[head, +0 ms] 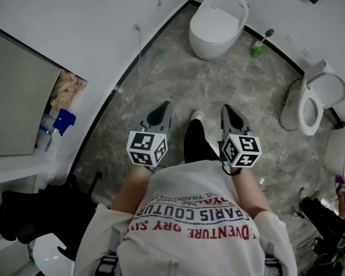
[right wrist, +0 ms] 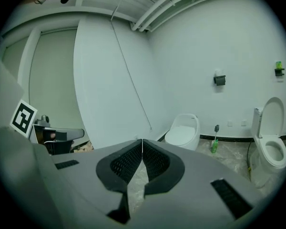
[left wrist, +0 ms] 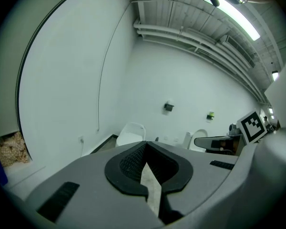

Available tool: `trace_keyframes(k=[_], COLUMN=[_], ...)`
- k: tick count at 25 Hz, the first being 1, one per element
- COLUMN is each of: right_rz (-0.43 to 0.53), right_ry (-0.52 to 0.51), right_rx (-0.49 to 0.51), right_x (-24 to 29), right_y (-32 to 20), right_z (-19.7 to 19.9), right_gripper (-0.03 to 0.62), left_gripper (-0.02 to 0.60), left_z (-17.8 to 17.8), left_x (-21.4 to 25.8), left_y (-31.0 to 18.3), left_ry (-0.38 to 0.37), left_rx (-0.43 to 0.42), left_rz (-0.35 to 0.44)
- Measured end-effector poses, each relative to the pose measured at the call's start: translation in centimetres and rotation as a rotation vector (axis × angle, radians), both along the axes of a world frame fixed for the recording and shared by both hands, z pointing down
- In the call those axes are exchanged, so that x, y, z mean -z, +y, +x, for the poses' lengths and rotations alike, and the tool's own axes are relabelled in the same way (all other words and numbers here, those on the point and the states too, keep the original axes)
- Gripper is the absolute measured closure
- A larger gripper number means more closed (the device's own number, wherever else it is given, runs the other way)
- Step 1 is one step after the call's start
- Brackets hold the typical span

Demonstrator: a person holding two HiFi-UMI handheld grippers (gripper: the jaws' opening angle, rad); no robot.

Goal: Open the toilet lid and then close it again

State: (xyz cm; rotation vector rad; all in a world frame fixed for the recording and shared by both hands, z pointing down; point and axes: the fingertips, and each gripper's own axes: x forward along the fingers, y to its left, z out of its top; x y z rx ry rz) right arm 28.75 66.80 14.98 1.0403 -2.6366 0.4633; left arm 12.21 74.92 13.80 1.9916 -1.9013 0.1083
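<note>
Plainly, both pairs of jaws are pressed together with nothing between them; the left gripper (head: 160, 112) and the right gripper (head: 230, 112) are held side by side, a little apart, above the grey marbled floor (head: 178, 79), each pointing forward and slightly downward; the toilet (head: 207, 48) sits well ahead of both pairs of jaws against the white wall (head: 92, 33), its lid (head: 215, 20) down; in the right gripper view it shows just above and to the right of the jaw tips, in the left gripper view just above and to the left of them; a green-based toilet brush (head: 257, 48) stands just beside that toilet, far beyond the right jaws; a second toilet (head: 315, 99), its lid raised, stands well off to the right of the right jaws; a thin cable (head: 139, 56) runs down the wall ahead and left of the left jaws; the person's shoe (head: 196, 116) shows on the floor between the two grippers.
</note>
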Motion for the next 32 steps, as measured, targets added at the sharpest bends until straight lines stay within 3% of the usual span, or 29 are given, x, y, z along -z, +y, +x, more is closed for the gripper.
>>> trace_keyframes(k=[12,18,27,32], right_rz=[-0.049,-0.070,-0.148,-0.139], right_ry=[-0.005,0.048,0.138,0.264], right_rx=[0.055,0.087,0.013,-0.072], right_x=[-2.3,-4.0,-10.4,-14.7], right_y=[-22.9,-31.5,-42.3,-47.1], right_z=[-9.8,-13.7,-18.0,-21.1], right_gripper=[0.580,0.580,0.580,0.579], left_gripper=[0.575,0.575,0.575,0.575], left_z=[-7.9,-11.0,-15.1,-17.2], left_x=[-0.8,-2.7,-9.8,-15.0], left_y=[-21.6,-31.6,-45.2,-52.7], left_ry=[-0.041,-0.038,-0.063,-0.060], left_rx=[-0.003,-0.024,-0.199,-0.399], left_rz=[-0.046,-0.104,-0.236,-0.309])
